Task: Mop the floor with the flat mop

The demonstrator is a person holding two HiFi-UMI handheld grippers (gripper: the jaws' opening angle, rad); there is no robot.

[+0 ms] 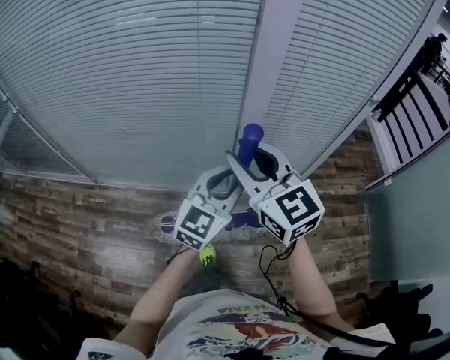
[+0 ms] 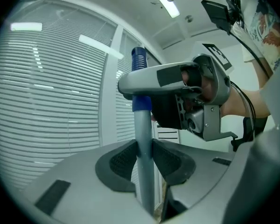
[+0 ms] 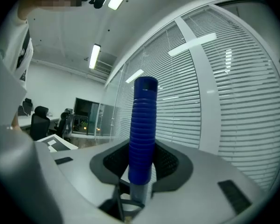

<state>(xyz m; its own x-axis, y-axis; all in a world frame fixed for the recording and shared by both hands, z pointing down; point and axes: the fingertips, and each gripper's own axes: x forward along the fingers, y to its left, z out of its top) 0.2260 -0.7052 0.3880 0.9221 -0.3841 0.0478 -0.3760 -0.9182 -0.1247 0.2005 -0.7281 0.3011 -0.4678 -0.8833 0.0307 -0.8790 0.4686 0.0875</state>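
The flat mop stands upright in front of me. Its blue ribbed grip [image 1: 253, 136] sticks up above both grippers, and its purple pad [image 1: 241, 220] lies on the wooden floor by the window wall, partly hidden behind the marker cubes. My right gripper [image 1: 247, 163] is shut on the blue grip [image 3: 143, 125], pads on either side [image 3: 142, 168]. My left gripper [image 1: 222, 184] is shut lower down on the grey pole [image 2: 143, 143], which passes between its dark pads [image 2: 144, 161]. The right gripper [image 2: 186, 94] shows just above it in the left gripper view.
Closed white blinds [image 1: 135, 66] and a white pillar [image 1: 274, 43] fill the wall ahead. A glass partition [image 1: 412, 201] closes off the right. Dark objects sit at the lower left [image 1: 15, 306] and lower right [image 1: 405, 313]. Office chairs [image 3: 37, 120] stand far off.
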